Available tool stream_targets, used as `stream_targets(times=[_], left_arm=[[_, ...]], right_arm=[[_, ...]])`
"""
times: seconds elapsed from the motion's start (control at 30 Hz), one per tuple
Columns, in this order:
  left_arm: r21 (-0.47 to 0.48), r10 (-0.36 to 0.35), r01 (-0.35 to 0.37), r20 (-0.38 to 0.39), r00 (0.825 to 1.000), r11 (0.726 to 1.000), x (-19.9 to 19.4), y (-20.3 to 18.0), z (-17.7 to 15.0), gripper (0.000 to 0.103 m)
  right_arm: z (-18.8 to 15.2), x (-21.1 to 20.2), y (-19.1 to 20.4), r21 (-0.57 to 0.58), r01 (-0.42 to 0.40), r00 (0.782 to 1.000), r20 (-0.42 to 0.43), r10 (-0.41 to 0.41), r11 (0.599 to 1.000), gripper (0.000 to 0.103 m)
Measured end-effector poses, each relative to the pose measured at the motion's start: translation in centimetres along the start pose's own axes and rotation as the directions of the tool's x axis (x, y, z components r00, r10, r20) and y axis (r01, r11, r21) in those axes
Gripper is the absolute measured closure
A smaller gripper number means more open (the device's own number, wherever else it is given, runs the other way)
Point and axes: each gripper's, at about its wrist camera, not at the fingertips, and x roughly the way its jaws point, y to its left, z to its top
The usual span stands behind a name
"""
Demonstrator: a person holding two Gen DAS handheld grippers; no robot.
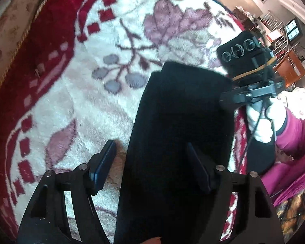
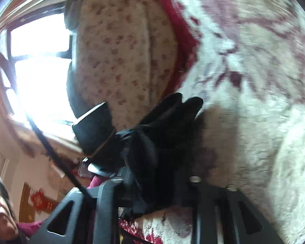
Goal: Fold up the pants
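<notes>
Pants (image 1: 177, 142) lie as a long narrow black strip on the fleece blanket (image 1: 71, 101), lengthwise fold apparently done; left gripper (image 1: 152, 166) gapes wide above them, right gripper (image 2: 152, 162) pinches 1 bunched end; crosswise folding seems left

Left claw (image 1: 152, 168): black, two blue-padded fingers (image 1: 103, 162) spread wide, tilted steeply downward, pads pressing on nothing.
Right claw (image 2: 154, 148): black, closed on a bunch of black cloth.
Right hand (image 1: 262, 120): white-gloved, magenta sleeve, wrapped around the claw's handle.
</notes>
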Motion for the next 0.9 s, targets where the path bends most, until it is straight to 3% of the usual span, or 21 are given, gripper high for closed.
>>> stream_targets(times=[0.13,0.23,0.33,0.37,0.43,0.5,0.63,0.9], left_arm=[[-0.013,-0.009,0.009,0.007,1.0,1.0,0.1,0.0,0.1,0.03],[0.023,0.053,-0.053,0.023,0.998,0.998,0.4,-1.0,-0.1,0.032],[0.052,0.071,-0.073,0.04,0.997,0.996,0.3,-2.4,-0.6,0.056],[0.054,0.053,-0.055,0.042,0.998,0.997,0.3,-2.7,-0.7,0.072],[0.071,0.072,-0.078,0.075,0.995,0.994,0.3,-3.4,-1.3,0.075],[0.031,0.076,-0.079,0.1,0.992,0.996,0.1,-3.1,-1.5,0.088],[-0.015,0.091,-0.09,0.143,0.986,0.996,-1.2,-2.7,-1.8,0.089],[-0.035,0.162,-0.158,0.254,0.954,0.987,-7.3,-4.3,-3.4,0.09]], right_arm=[[-0.2,-0.1,0.3,-0.015,0.011,1.0,0.006,-0.011,1.0,0.062],[-0.1,-0.1,0.1,-0.004,-0.001,1.0,0.002,0.001,1.0,0.062],[-0.1,-0.1,0.0,-0.012,-0.018,1.0,-0.011,0.017,1.0,0.062],[-0.1,0.0,0.1,-0.014,-0.029,1.0,-0.013,0.029,0.999,0.064],[-0.2,0.3,0.3,-0.024,-0.035,0.999,-0.019,0.035,0.999,0.067],[-0.3,0.4,0.5,-0.031,-0.045,0.999,-0.021,0.045,0.998,0.07],[-0.7,0.7,1.1,-0.028,-0.107,0.994,-0.014,0.107,0.994,0.078],[-1.5,1.7,5.6,-0.099,-0.178,0.984,-0.037,0.176,0.979,0.079]])
